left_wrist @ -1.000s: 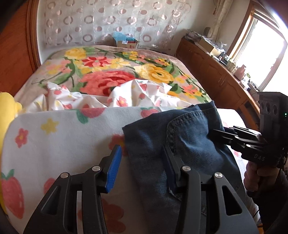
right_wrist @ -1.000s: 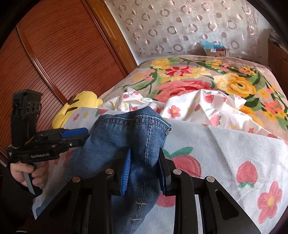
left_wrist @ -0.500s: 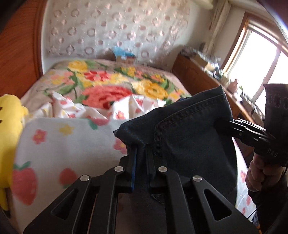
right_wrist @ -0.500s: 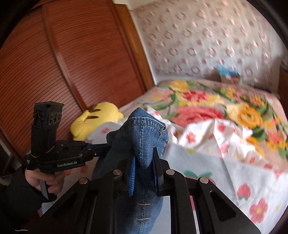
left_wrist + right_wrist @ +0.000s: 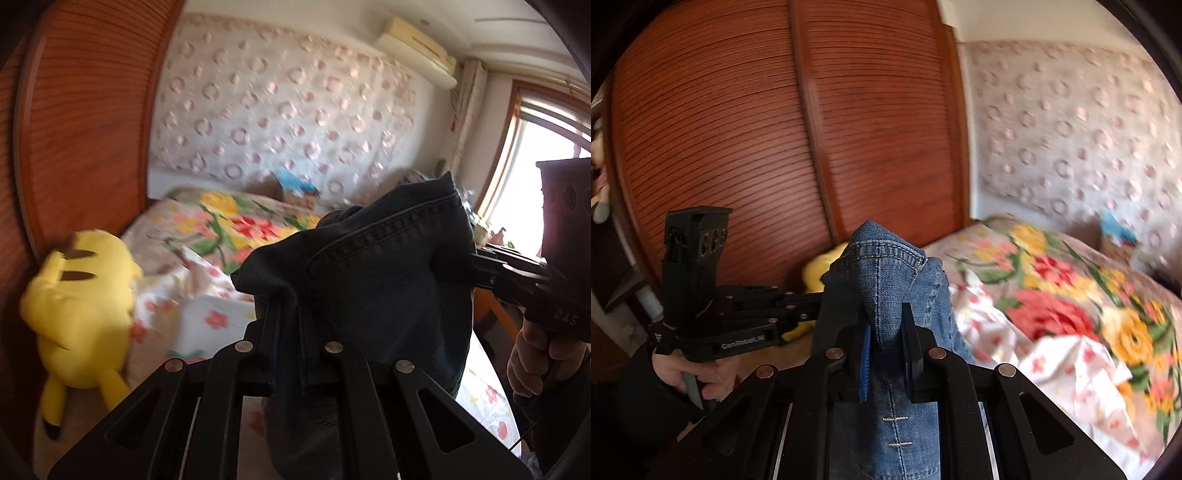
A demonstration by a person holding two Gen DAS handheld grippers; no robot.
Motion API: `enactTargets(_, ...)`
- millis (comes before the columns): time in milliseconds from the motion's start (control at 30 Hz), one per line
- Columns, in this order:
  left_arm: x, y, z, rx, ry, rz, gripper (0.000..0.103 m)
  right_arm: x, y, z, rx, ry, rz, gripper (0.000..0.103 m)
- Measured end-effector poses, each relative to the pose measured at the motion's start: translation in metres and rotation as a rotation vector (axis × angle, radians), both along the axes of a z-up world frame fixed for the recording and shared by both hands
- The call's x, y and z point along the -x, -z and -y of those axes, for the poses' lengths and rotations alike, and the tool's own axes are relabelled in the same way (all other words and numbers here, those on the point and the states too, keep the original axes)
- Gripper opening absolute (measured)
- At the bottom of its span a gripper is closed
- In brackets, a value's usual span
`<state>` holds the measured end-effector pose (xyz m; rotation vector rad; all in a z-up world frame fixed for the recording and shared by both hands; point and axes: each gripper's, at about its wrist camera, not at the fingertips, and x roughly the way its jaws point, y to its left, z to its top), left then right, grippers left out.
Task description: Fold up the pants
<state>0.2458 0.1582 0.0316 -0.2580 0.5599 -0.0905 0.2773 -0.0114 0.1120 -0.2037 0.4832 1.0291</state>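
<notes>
The blue denim pants [image 5: 373, 280] hang lifted above the bed, held at two places along their stitched top edge. My left gripper [image 5: 286, 314] is shut on the left part of that edge. My right gripper [image 5: 886, 325] is shut on the other part of the pants [image 5: 882, 266], which drape down between its fingers. In the left wrist view the right gripper [image 5: 454, 266] bites the cloth from the right. In the right wrist view the left gripper [image 5: 816, 302] reaches into the cloth from the left.
The bed with a floral cover [image 5: 1063, 280] and a crumpled white flowered sheet [image 5: 1063, 365] lies below. A yellow plush toy [image 5: 81, 306] rests at the bed's left side by the wooden slatted wardrobe [image 5: 738, 122]. A window [image 5: 543, 162] is at the right.
Both grippers have risen, lifting the pants clear off the bed. The left gripper, open a second ago, closed on the pants' edge. The right gripper closed tighter on the denim.
</notes>
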Motion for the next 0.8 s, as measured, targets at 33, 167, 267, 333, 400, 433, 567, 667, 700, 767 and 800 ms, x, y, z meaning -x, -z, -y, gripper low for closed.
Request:
enactTargets(33, 0.006, -0.006, -0.009, -0.005, -0.021, 0.016, 0.009, 0.005, -0.006, -0.010, -0.001, -0.022, 0.012, 0.013)
enactTargets(167, 0.025, -0.030, -0.038, -0.035, -0.087, 0.073, 0.009, 0.011, -0.024, -0.039, -0.030, -0.115, 0.034, 0.012)
enactTargets(267, 0.035, -0.047, -0.057, -0.060, -0.136, 0.107, 0.009, 0.013, -0.040, -0.058, -0.071, -0.183, 0.033, 0.012)
enactTargets(333, 0.039, -0.054, -0.069, -0.074, -0.158, 0.123, 0.009, 0.009, -0.046, -0.065, -0.099, -0.213, 0.033, 0.012)
enactTargets(400, 0.036, -0.056, -0.077, -0.088, -0.175, 0.124, 0.009, -0.007, -0.043, -0.063, -0.130, -0.235, 0.008, 0.012)
enactTargets(433, 0.031, -0.055, -0.080, -0.095, -0.182, 0.118, 0.009, -0.018, -0.040, -0.065, -0.148, -0.241, -0.023, 0.012)
enactTargets(567, -0.003, -0.033, -0.089, -0.096, -0.174, 0.056, 0.009, -0.073, 0.002, -0.060, -0.161, -0.202, -0.101, 0.012)
enactTargets(667, -0.046, 0.007, -0.083, -0.099, -0.148, -0.053, 0.009, -0.123, 0.050, -0.057, -0.106, -0.116, -0.187, 0.012)
enactTargets(700, -0.059, 0.021, -0.082, -0.093, -0.129, -0.086, 0.009, -0.141, 0.071, -0.053, -0.075, -0.074, -0.216, 0.012)
enactTargets(767, -0.082, 0.049, -0.079, -0.092, -0.104, -0.148, 0.009, -0.166, 0.099, -0.045, -0.041, -0.016, -0.256, 0.012)
enactTargets(800, -0.090, 0.060, -0.078, -0.087, -0.095, -0.172, 0.009, -0.177, 0.110, -0.043, -0.025, 0.008, -0.279, 0.012)
